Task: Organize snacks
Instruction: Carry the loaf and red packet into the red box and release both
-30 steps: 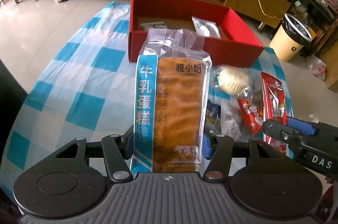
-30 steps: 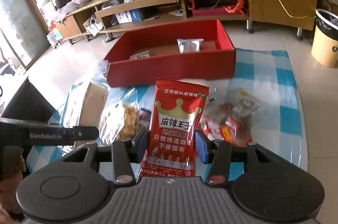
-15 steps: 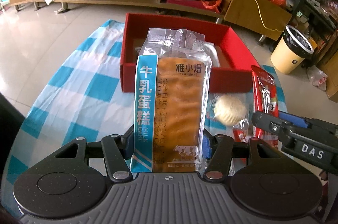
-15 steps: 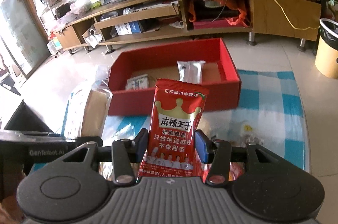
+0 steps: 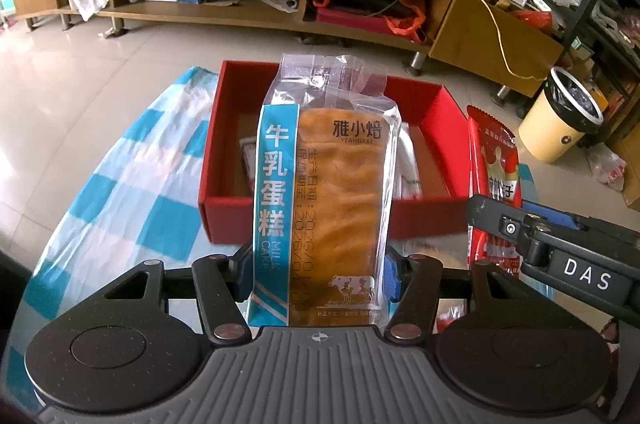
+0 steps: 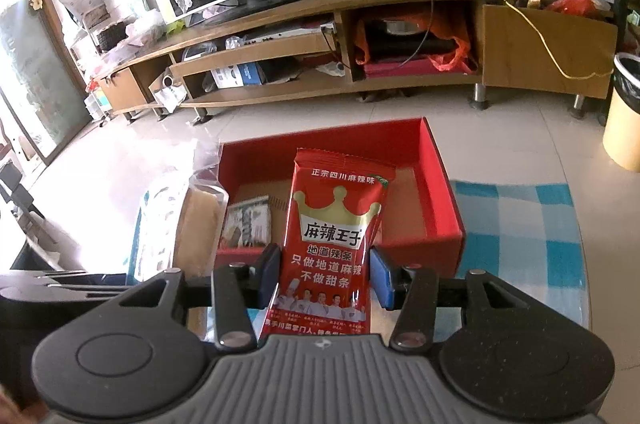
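Your left gripper (image 5: 318, 276) is pinching the cake (image 5: 340, 191); your right gripper (image 6: 325, 274) is pinching the red packet (image 6: 330, 244), box (image 6: 444, 199) lying beyond both.

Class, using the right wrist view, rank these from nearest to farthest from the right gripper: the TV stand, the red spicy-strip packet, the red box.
1. Red spicy-strip packet: clamped in the right gripper, centre.
2. Red box: on the table just beyond the packet, centre.
3. TV stand: across the tiled floor, along the back of the room.
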Available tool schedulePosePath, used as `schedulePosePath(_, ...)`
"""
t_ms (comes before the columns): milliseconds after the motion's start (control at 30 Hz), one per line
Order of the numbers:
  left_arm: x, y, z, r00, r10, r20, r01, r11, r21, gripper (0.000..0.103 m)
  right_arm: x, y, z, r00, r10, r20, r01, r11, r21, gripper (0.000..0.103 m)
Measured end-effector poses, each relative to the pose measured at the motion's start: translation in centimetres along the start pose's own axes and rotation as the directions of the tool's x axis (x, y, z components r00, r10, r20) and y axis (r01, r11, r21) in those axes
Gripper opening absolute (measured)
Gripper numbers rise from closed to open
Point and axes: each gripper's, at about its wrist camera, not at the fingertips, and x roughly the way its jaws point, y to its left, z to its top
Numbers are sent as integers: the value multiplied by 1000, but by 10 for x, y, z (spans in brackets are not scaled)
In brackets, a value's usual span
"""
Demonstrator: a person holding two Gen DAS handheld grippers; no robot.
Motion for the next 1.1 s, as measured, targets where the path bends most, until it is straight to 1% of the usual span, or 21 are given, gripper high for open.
schedulePosePath(400,36,-4,40,999,32,11,-32,999,-18,65,42,-9,41,1000,-20,7,20,1000,8,48)
schedulePosePath(500,43,-6,49,998,45,32,-45,999,-8,65,56,-13,51,1000,-21,3,21,1000,18,48)
schedulePosePath(600,57,-6,56,998,60,27,-60,998,-1,65,72,-16,61,1000,-24,-1,24,1000,20,48)
schedulePosePath(667,68,-7,59,997,78,18,-78,997,8,64,84,-17,63,999,-30,-12,30,999,11,48)
schedulePosePath(767,77,-8,61,994,111,24,-112,994,19,64,102,-22,64,998,-40,-40,40,999,0,48)
schedulePosePath(867,87,-5,63,994,112,4,-112,994,3,65,120,-27,61,995,-35,-89,35,999,4,49)
schedulePosePath(967,91,-5,62,991,131,-4,-130,991,9,66,129,-32,57,991,-28,-129,29,1000,10,50)
schedulePosePath(1033,90,-4,61,991,131,-10,-131,991,-1,67,129,-34,56,991,-32,-131,35,999,15,51)
schedulePosePath(1100,87,-2,61,992,123,-7,-124,992,-13,70,124,-36,59,993,-31,-116,34,999,21,54)
